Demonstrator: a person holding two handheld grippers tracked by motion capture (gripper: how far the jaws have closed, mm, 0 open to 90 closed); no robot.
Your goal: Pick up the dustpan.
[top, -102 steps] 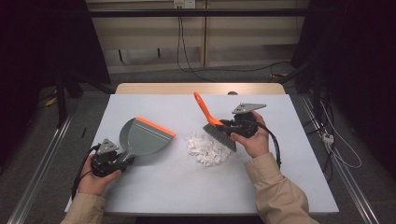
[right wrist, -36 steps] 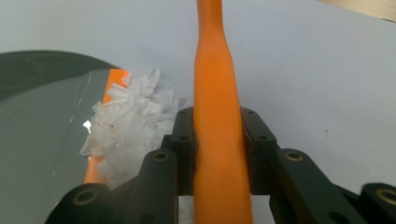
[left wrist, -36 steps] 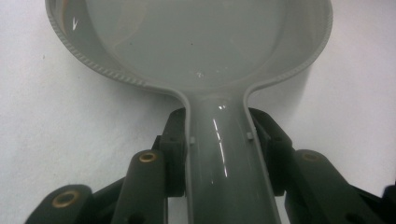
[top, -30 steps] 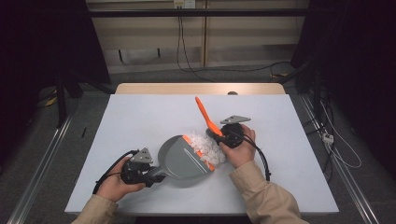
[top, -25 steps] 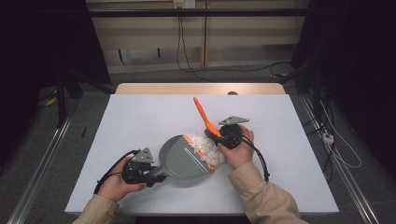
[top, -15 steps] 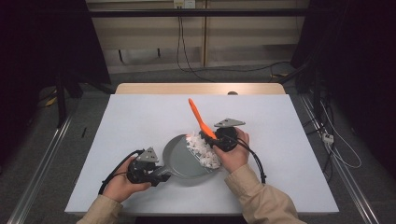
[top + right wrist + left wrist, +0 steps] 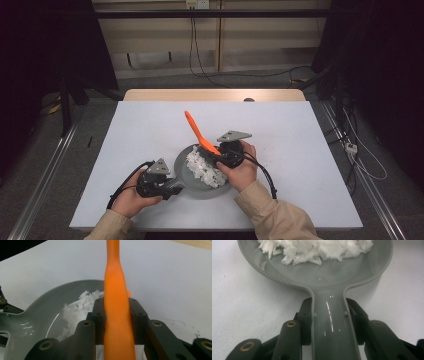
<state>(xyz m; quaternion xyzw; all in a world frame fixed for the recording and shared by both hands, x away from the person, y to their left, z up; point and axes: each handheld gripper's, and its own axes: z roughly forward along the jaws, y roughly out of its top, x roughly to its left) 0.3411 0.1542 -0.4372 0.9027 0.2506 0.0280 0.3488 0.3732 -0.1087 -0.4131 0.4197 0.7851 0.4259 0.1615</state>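
A grey dustpan (image 7: 186, 172) lies flat on the white table (image 7: 300, 130), its pan toward the right. White paper shreds (image 7: 202, 167) are heaped inside it. My left gripper (image 7: 167, 186) is shut on the dustpan's handle (image 7: 332, 325), and the shreds (image 7: 317, 248) fill the far half of the pan. My right gripper (image 7: 220, 155) is shut on the orange handle (image 7: 196, 131) of a brush, which slants up and to the left over the pan. In the right gripper view the orange handle (image 7: 116, 302) sits between the jaws, with the dustpan (image 7: 50, 312) and shreds (image 7: 77, 307) behind it. The brush head is hidden.
A few small specks (image 7: 265, 162) lie on the table right of the right hand. The table's far wooden edge (image 7: 210, 95) borders a floor with cables (image 7: 200, 55). Metal rails (image 7: 45, 175) run along both sides of the table.
The right gripper has carried the brush leftward over the dustpan, pushing the paper shreds deeper into the pan. The left gripper and dustpan have barely moved in the last second.
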